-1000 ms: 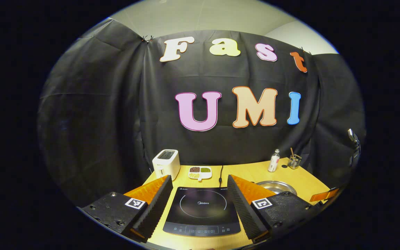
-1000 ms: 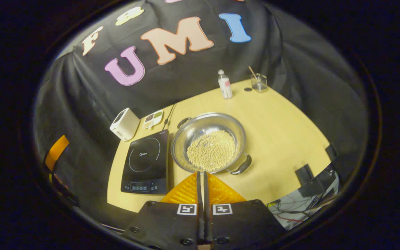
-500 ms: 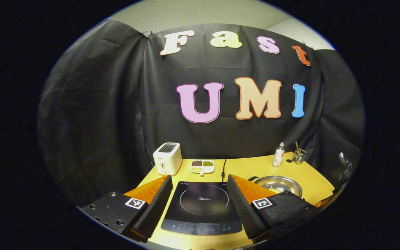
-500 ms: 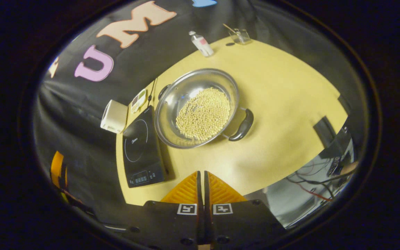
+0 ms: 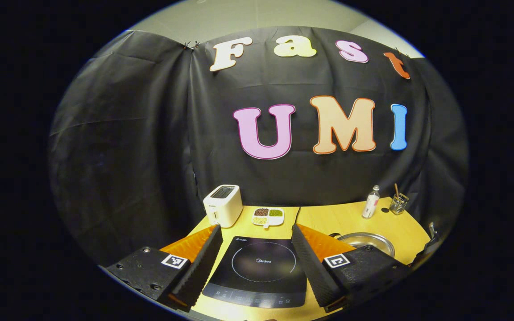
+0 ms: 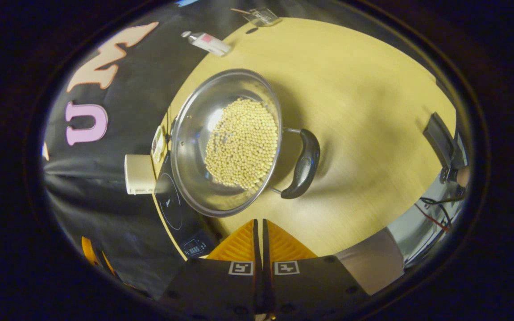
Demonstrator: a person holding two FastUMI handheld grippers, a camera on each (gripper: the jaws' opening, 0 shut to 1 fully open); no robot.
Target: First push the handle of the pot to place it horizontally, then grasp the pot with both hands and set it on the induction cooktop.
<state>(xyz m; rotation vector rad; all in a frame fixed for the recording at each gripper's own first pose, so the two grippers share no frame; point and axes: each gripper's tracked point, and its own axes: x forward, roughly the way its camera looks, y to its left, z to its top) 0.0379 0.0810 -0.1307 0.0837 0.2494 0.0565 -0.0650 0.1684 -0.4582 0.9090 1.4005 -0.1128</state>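
Pot (image 6: 221, 142) on table (image 6: 364, 89), just right of cooktop (image 5: 259, 267); toaster (image 5: 222, 205) behind.

"Midea" printed in small pale letters at centre of cooktop (image 5: 259, 269), inside the ring. Small print at its back corners and along its front panel, too small to read. Square black-and-white code markers (image 5: 174, 261) on bases of fingers (image 5: 201, 263), without letters. Small mark on toaster (image 5: 222, 205) and label on bottle (image 5: 371, 207) not readable.
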